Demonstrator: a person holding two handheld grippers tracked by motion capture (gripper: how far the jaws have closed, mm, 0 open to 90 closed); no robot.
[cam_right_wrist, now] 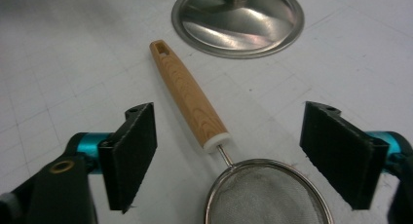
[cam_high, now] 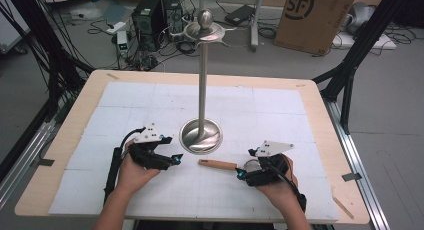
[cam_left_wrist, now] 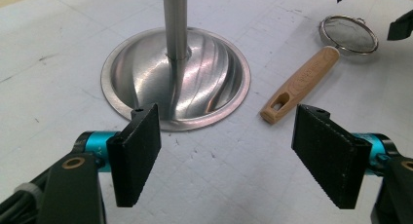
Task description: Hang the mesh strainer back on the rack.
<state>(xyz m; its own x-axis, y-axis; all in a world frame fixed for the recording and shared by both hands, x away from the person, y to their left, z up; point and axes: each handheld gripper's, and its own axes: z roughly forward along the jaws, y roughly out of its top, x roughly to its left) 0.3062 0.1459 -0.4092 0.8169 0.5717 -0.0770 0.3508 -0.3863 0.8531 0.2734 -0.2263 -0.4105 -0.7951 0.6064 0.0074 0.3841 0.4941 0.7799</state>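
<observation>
A small wire-mesh strainer point(cam_high: 251, 165) with a light wooden handle point(cam_high: 217, 164) lies flat on the white mat, handle pointing left. My right gripper point(cam_high: 246, 163) hovers over its bowl end. In the right gripper view this gripper point(cam_right_wrist: 243, 156) is open, its pads on either side of the strainer's rim point(cam_right_wrist: 268, 195) and handle point(cam_right_wrist: 190, 95) without touching. A tall steel stand point(cam_high: 203, 80) with a round base point(cam_high: 201, 135) rises mid-table. My left gripper point(cam_high: 171, 148) is open and empty left of the base; its own view point(cam_left_wrist: 234, 156) faces the base point(cam_left_wrist: 204, 83) and the strainer point(cam_left_wrist: 299, 85).
The white gridded mat point(cam_high: 280, 115) covers most of the wooden table point(cam_high: 320, 97). The stand's top carries a ball and hook arms point(cam_high: 205, 27). Beyond the table are computer cases point(cam_high: 150, 20), cables and a cardboard box point(cam_high: 312, 15) on the floor. Black frame legs point(cam_high: 350, 65) flank the table.
</observation>
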